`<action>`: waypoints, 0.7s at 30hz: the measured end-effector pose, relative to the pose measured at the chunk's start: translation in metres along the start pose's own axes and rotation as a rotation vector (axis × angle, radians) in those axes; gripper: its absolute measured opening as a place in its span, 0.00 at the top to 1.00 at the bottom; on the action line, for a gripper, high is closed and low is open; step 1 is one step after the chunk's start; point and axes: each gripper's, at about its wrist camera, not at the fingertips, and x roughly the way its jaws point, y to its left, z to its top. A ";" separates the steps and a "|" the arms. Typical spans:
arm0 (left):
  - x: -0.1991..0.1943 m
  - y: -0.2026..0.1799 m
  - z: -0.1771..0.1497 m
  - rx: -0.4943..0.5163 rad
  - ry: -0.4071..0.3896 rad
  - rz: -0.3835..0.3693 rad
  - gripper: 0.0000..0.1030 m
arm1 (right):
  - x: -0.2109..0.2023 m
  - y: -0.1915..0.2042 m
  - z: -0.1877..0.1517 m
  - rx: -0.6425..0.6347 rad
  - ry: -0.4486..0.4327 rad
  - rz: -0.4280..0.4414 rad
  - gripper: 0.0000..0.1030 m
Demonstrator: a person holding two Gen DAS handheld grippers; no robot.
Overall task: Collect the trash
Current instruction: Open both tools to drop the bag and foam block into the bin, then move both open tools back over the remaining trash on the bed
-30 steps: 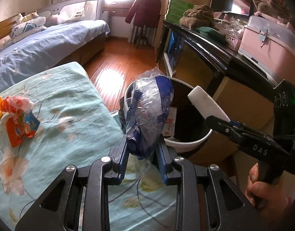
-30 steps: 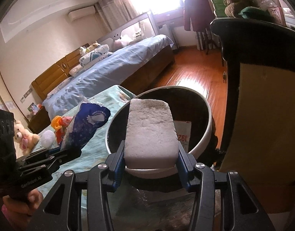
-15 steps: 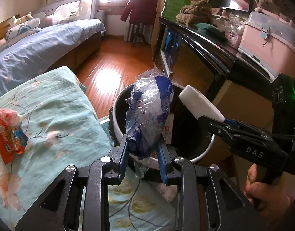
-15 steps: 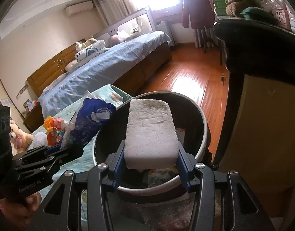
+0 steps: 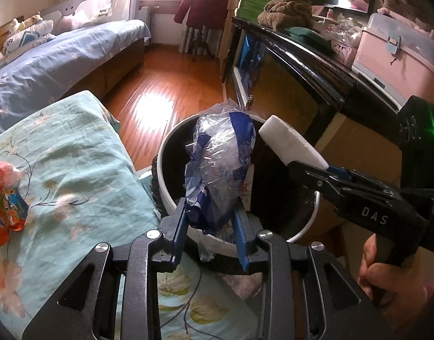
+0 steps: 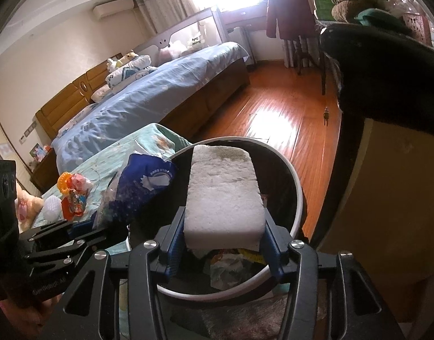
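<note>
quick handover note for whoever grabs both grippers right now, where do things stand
Left gripper: jaws have just been opening, crumpled blue plastic bag between them, over the near rim of the trash bin.
Right gripper: jaws have just been opening, white foam block between them, above the bin mouth.
Done: both pieces carried to the bin; trash already lies inside.
Left: let both drop in, then fetch the orange snack wrapper on the floral bedspread.

a floral teal bedspread carries an orange snack wrapper near its edge.
</note>
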 end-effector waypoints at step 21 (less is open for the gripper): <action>-0.056 0.071 -0.053 -0.192 -0.077 0.097 0.45 | 0.001 0.045 -0.015 0.024 0.003 0.125 0.16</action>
